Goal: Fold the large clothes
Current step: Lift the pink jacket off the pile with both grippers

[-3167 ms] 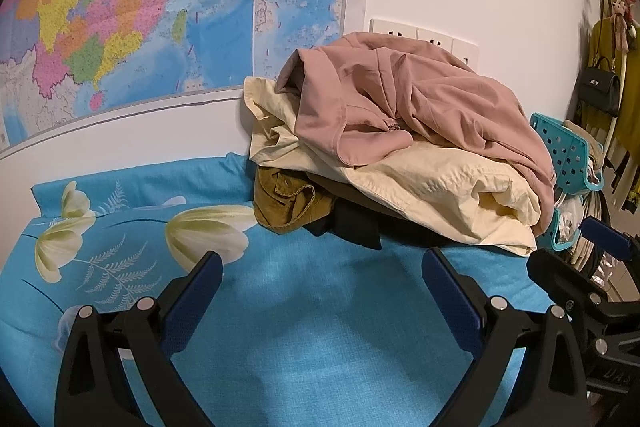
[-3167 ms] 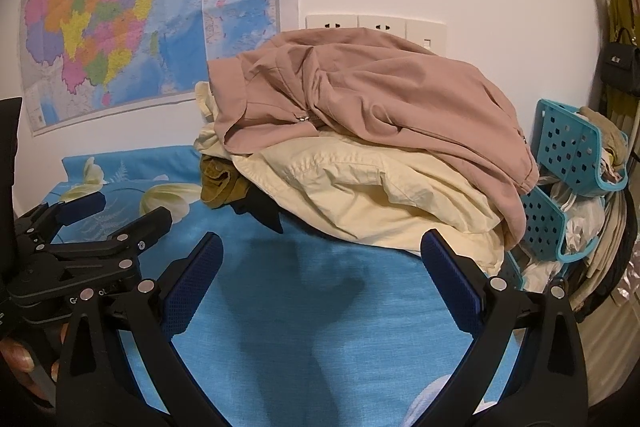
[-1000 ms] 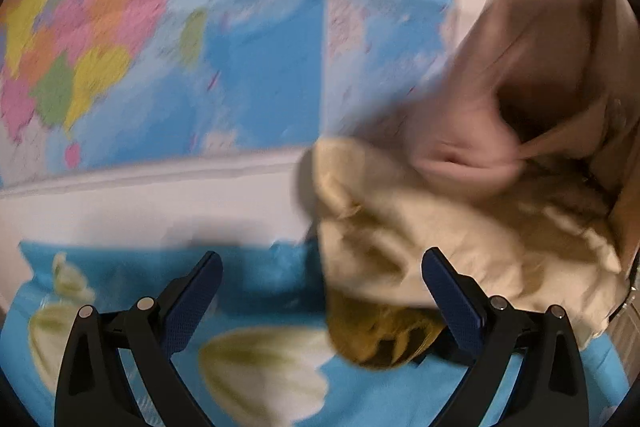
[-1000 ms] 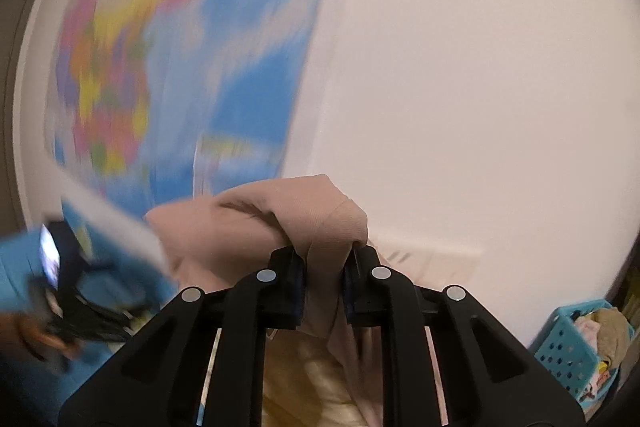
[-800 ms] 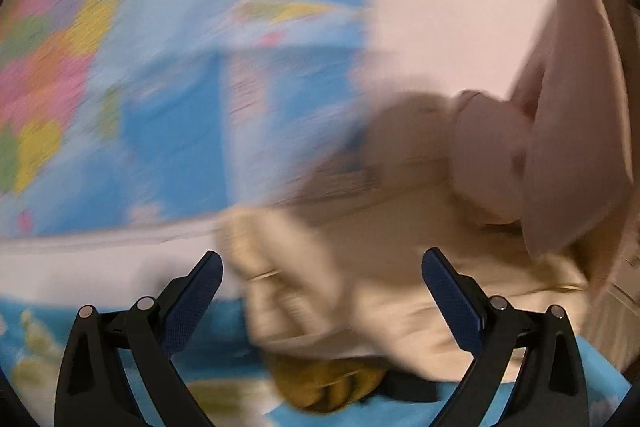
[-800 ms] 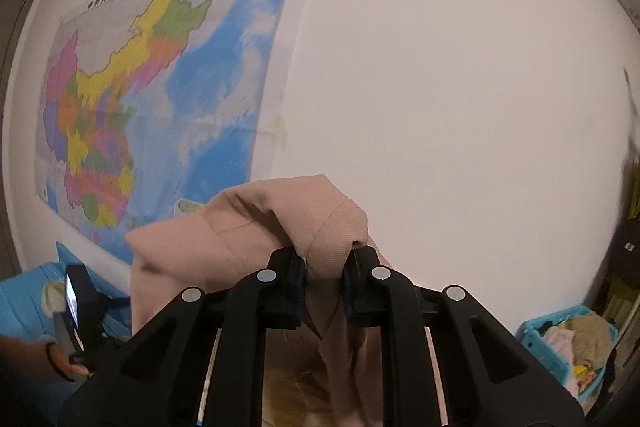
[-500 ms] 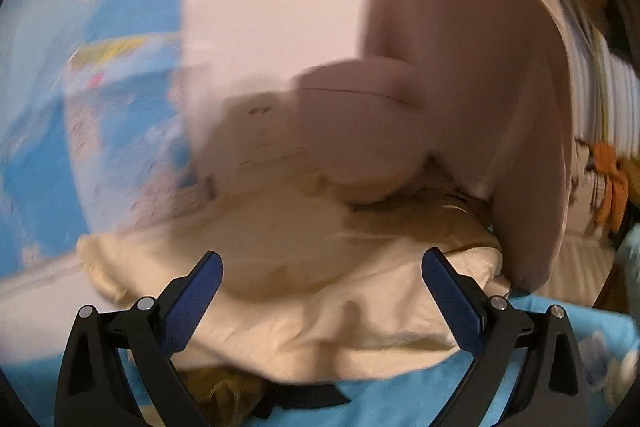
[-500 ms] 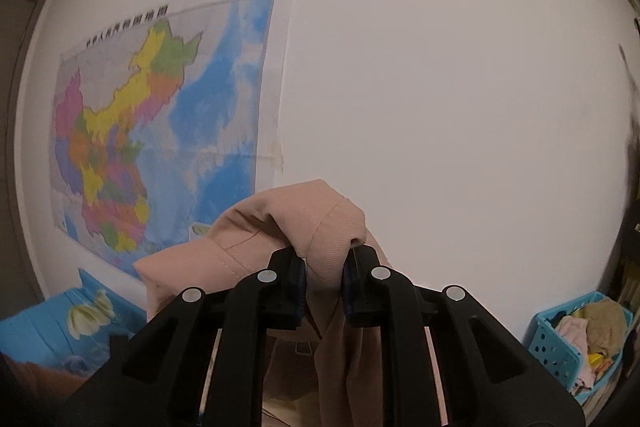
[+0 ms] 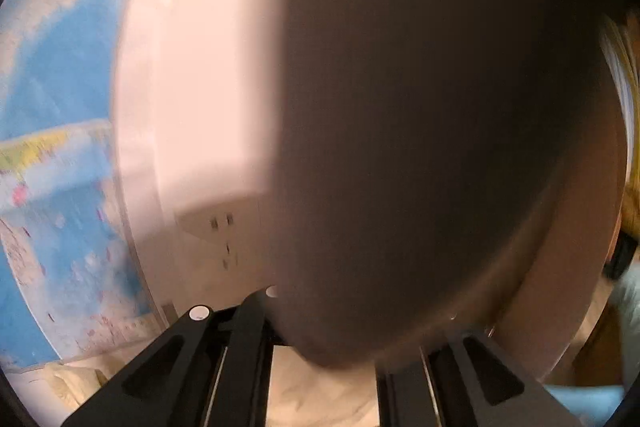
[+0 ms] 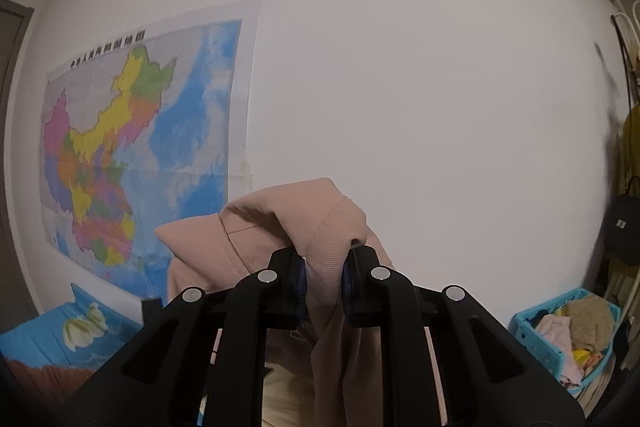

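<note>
My right gripper [image 10: 323, 287] is shut on a ribbed edge of the pink garment [image 10: 320, 227] and holds it high in front of the white wall. The cloth hangs down between the fingers. In the left wrist view the same pink garment [image 9: 432, 147] fills most of the frame, blurred and very close. My left gripper [image 9: 324, 339] has its jaws closed in around a fold of that cloth. A cream garment [image 9: 320, 395] lies below it.
A coloured wall map [image 10: 132, 147] hangs at the left. The blue floral bedsheet [image 10: 48, 339] shows at the lower left. A turquoise basket [image 10: 560, 331] with clothes stands at the lower right. Wall sockets [image 9: 220, 227] show behind the cloth.
My left gripper has swung right into the hanging pink garment and its jaws have closed from wide open. My right gripper keeps its grip and has held the garment up.
</note>
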A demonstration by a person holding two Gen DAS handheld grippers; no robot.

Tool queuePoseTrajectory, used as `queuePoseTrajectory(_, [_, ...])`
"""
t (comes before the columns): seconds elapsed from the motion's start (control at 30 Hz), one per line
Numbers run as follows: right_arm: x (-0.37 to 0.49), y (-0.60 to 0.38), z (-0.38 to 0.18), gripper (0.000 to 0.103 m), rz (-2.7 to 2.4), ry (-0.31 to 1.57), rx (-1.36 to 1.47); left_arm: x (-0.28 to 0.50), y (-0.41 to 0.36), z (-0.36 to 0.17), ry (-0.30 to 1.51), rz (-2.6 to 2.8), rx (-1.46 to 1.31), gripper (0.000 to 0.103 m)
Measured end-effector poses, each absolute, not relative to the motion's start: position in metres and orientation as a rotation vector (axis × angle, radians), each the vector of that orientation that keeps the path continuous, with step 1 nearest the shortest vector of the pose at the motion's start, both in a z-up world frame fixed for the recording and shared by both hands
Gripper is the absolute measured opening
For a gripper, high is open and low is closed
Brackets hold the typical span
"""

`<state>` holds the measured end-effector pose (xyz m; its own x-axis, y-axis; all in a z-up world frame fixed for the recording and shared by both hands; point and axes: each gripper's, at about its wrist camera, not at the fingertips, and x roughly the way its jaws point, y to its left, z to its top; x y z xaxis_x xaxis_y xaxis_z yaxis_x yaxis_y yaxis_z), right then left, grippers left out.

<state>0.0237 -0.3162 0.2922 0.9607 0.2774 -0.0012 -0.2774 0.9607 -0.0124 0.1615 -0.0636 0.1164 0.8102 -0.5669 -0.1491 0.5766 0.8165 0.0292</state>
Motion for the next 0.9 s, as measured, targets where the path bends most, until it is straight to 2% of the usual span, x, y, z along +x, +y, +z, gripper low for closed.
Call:
queuePoseTrajectory(0.23, [-0.077,-0.327,0.372,0.013,0.267,-0.208,-0.05,0.089,-0.044,0.221,-0.057,-0.643,-0.015,0.005])
queuePoseTrajectory(0.43, [-0.157,-0.33,0.411,0.013,0.328,-0.278,-0.03,-0.021,0.014,0.286,-0.211,-0.604,-0.04,0.005])
queuePoseTrajectory(0.63, [-0.187,-0.323,0.397,0.013,0.505,-0.238,0.043,-0.121,0.074,0.304,-0.251,-0.45,0.049,0.005])
queuePoseTrajectory(0.8, [-0.179,-0.294,0.373,0.013,0.713,-0.181,0.104,-0.204,0.124,0.314,-0.179,-0.244,0.119,0.005])
queuePoseTrajectory(0.9, [-0.146,-0.262,0.347,0.013,0.831,-0.115,0.138,-0.223,0.14,0.309,-0.115,-0.12,0.173,0.005])
